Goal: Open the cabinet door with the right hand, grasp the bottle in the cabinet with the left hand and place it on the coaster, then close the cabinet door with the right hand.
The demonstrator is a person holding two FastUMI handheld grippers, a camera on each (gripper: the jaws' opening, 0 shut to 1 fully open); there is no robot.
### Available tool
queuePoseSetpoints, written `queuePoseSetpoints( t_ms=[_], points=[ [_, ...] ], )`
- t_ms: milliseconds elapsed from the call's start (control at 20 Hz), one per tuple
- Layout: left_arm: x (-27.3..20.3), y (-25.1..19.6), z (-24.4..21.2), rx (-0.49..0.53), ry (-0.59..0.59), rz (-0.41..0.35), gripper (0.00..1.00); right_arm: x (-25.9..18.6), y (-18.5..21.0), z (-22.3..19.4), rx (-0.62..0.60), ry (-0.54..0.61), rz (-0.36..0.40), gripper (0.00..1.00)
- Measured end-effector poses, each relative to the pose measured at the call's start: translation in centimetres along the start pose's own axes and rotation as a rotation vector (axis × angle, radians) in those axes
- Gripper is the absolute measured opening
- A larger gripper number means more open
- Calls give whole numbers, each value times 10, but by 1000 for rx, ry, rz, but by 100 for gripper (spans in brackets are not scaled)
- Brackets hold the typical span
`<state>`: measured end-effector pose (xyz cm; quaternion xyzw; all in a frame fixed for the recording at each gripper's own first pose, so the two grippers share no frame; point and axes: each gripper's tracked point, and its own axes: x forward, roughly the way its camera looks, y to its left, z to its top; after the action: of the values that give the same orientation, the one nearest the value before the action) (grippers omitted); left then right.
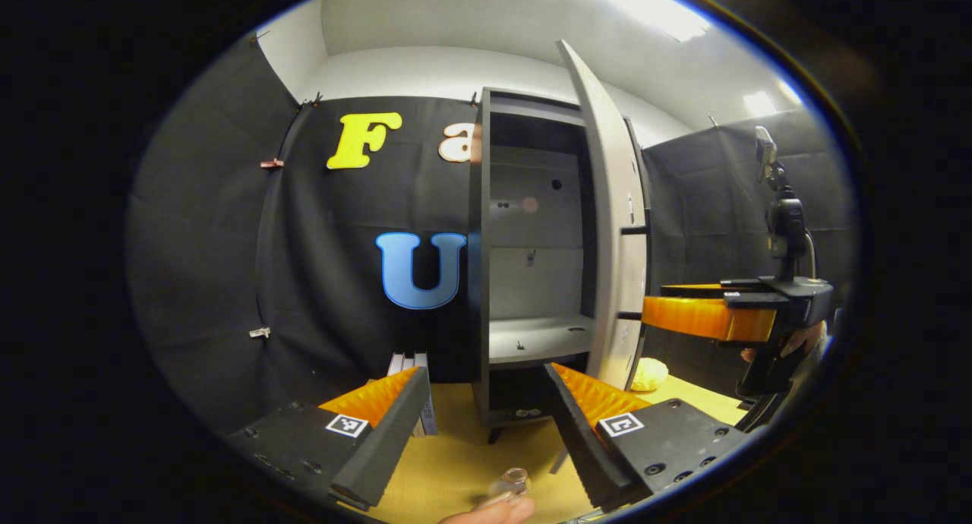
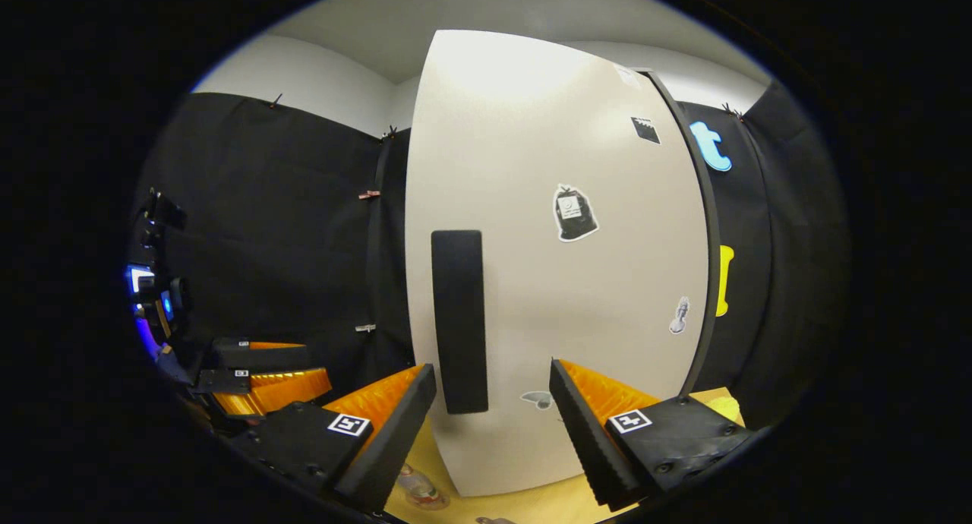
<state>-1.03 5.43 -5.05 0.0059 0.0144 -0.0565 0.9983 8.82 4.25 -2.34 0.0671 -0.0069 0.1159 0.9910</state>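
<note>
While my left gripper [image 1: 474, 433] hangs wide open in front of the cabinet [image 1: 531, 266], its 2 fingers spread apart with nothing between them, the bottle [image 1: 510, 484] stands low on the yellow table [image 1: 456, 463] just below those fingers, its clear neck and rim showing, with a fingertip [image 1: 493, 512] right beside it. I cannot tell from here whether a coaster lies under it. The cabinet door [image 1: 607, 228] is swung out toward me, and the pale shelf [image 1: 535, 338] inside is bare. My right gripper [image 2: 493, 425] is also open, holding nothing, its fingers flanking the dark vertical handle [image 2: 459, 319] on the door's white front [image 2: 562, 281] without touching it. In the left gripper view that right gripper [image 1: 645, 315] sits just past the door's outer edge. In the right gripper view the bottle [image 2: 418, 490] shows low on the table by the door's bottom corner.
</note>
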Motion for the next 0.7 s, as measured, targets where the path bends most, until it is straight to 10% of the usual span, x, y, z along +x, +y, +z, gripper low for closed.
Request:
queuePoseSetpoints(
  t_ms=[400,700],
  points=[
    [36,-49,9,17,-18,-85,95,-45,-108,-2,-51,-15,-376,98],
    [50,-78,14,22,-36,-157,94,-55,-130,1,-58,-19,-419,98]
  ],
)
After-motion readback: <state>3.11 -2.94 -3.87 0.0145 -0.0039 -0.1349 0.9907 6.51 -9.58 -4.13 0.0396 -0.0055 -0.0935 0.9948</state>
